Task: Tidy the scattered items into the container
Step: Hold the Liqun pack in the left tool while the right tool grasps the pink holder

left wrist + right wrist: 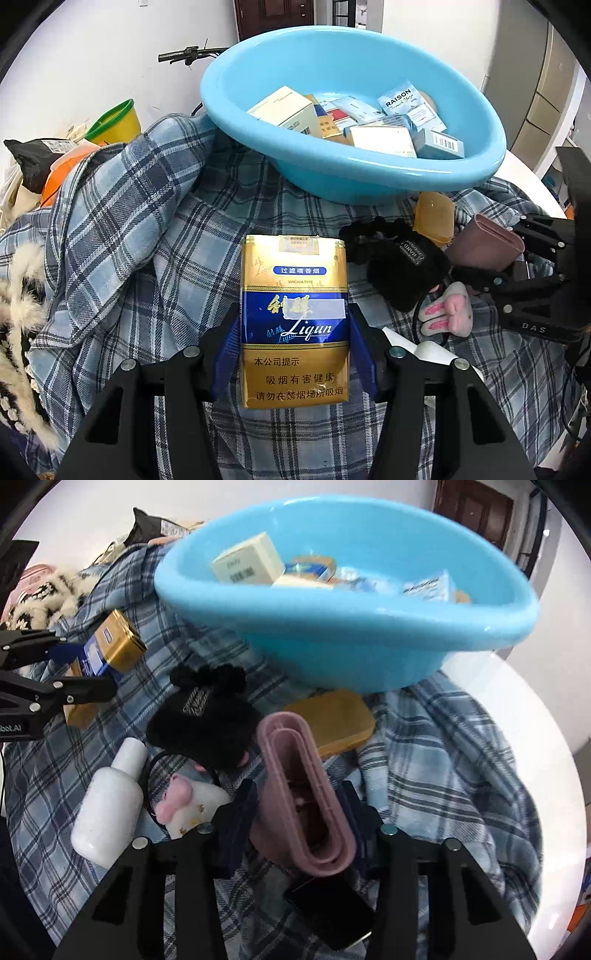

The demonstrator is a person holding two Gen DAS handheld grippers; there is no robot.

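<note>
My left gripper (293,347) is shut on a gold and blue Liqun cigarette pack (293,295), held above the plaid cloth in front of the blue basin (332,173). The basin holds several small boxes (369,122). My right gripper (295,819) is shut on a folded pink pouch (295,775), also short of the basin (369,646). In the left wrist view the right gripper (506,258) shows at the right with the pouch (484,243). In the right wrist view the left gripper (85,668) shows at the left with the pack (110,642).
On the plaid cloth (443,757) lie a black furry pouch (207,716), an amber case (332,716), a white bottle (110,801), a pink and white plush toy (184,805) and a black card case (332,908). A yellow cup (118,122) and furry clothing (18,295) sit at left.
</note>
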